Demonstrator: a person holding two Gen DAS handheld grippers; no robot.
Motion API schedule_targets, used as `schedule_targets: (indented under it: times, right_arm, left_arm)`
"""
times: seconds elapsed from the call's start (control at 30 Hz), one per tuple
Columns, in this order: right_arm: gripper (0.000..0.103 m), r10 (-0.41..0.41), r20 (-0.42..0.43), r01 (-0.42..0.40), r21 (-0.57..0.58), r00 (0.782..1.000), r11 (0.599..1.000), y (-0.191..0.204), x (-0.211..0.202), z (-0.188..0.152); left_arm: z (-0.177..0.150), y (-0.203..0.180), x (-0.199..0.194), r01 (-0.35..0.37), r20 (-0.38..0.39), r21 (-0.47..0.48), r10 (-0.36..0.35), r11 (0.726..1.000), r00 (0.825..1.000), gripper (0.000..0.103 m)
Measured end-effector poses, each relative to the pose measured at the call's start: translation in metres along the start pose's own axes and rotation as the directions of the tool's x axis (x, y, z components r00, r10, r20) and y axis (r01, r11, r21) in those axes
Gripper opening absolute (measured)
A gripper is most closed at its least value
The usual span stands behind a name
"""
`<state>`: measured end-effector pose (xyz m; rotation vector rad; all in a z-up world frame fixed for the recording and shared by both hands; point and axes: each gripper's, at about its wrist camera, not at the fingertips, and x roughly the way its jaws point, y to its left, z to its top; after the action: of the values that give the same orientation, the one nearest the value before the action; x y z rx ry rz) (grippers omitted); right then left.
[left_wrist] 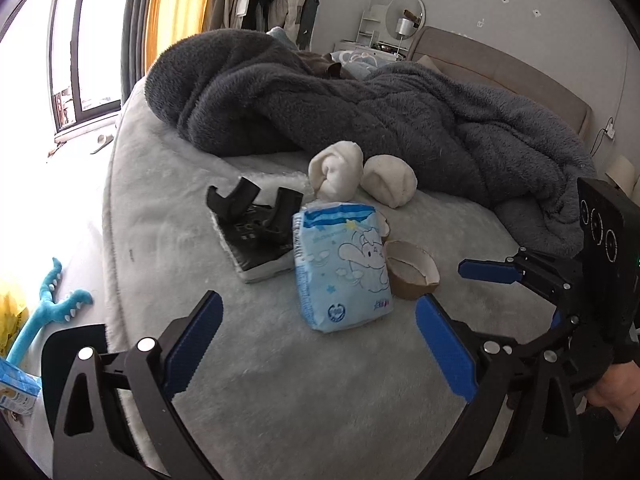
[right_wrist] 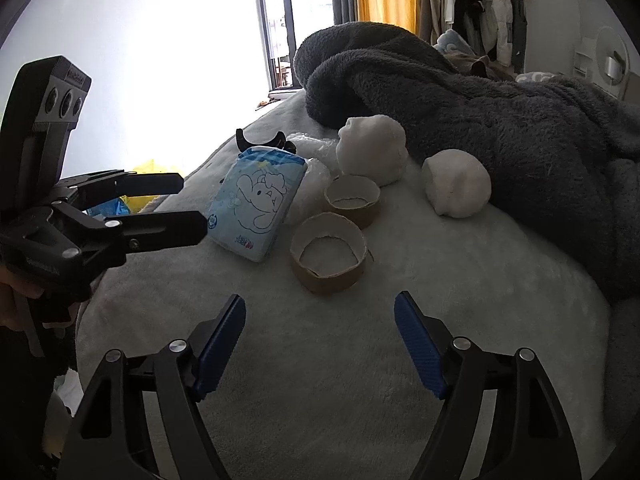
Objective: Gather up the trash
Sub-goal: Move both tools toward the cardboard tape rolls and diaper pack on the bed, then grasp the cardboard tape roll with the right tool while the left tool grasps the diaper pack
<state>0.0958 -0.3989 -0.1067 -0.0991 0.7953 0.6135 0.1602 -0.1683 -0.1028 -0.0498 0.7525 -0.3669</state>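
The nearer cardboard tape core (right_wrist: 329, 258) lies on the bed (right_wrist: 320, 380) just ahead of my right gripper (right_wrist: 320, 344), whose jaws stand wide with nothing between them. A second cardboard core (right_wrist: 353, 200) sits just behind it; my left wrist view shows only one core clearly, the other hidden behind the blue tissue pack (left_wrist: 344, 268). That pack lies ahead of my left gripper (left_wrist: 318, 332), its jaws also wide and empty. Only the left view shows the black plastic piece on its bubble wrap (left_wrist: 256, 232) fully, left of the pack. Both grippers tilt downward toward the bed. Two white sock balls (right_wrist: 372, 148) rest beyond, against the grey fleece blanket (right_wrist: 520, 128).
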Motion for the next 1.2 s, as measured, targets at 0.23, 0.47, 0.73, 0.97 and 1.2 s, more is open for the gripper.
schedule_targets:
  times: [0.23, 0.47, 0.73, 0.97, 1.2]
  right_arm:
    - [0.074, 0.013, -0.018, -0.014, -0.009, 1.0, 1.0, -0.008, 0.013, 0.002]
    - [0.067, 0.02, -0.025, -0.02, 0.008, 0.999, 1.0, -0.011, 0.022, 0.012]
    - [0.063, 0.016, -0.046, -0.014, 0.04, 0.999, 0.999, -0.014, 0.034, 0.018]
    - [0.051, -0.012, -0.073, 0.016, 0.052, 0.997, 0.999, -0.007, 0.047, 0.032]
    - [0.043, -0.036, -0.074, 0.039, 0.036, 0.997, 0.999, 0.01, 0.041, 0.05]
  left_arm:
    - [0.009, -0.002, 0.027, -0.01, -0.02, -0.035, 0.009, 0.999, 1.0, 0.09]
    - [0.017, 0.001, 0.04, 0.002, -0.047, -0.036, -0.004, 0.999, 0.999, 0.064]
    - [0.02, 0.003, 0.034, 0.059, -0.07, -0.03, -0.061, 0.998, 0.996, 0.038]
    - [0.024, 0.015, 0.013, 0.096, -0.041, -0.025, -0.097, 0.995, 0.994, 0.026]
    - [0.033, 0.036, -0.02, 0.116, 0.019, -0.03, -0.115, 0.993, 0.993, 0.019]
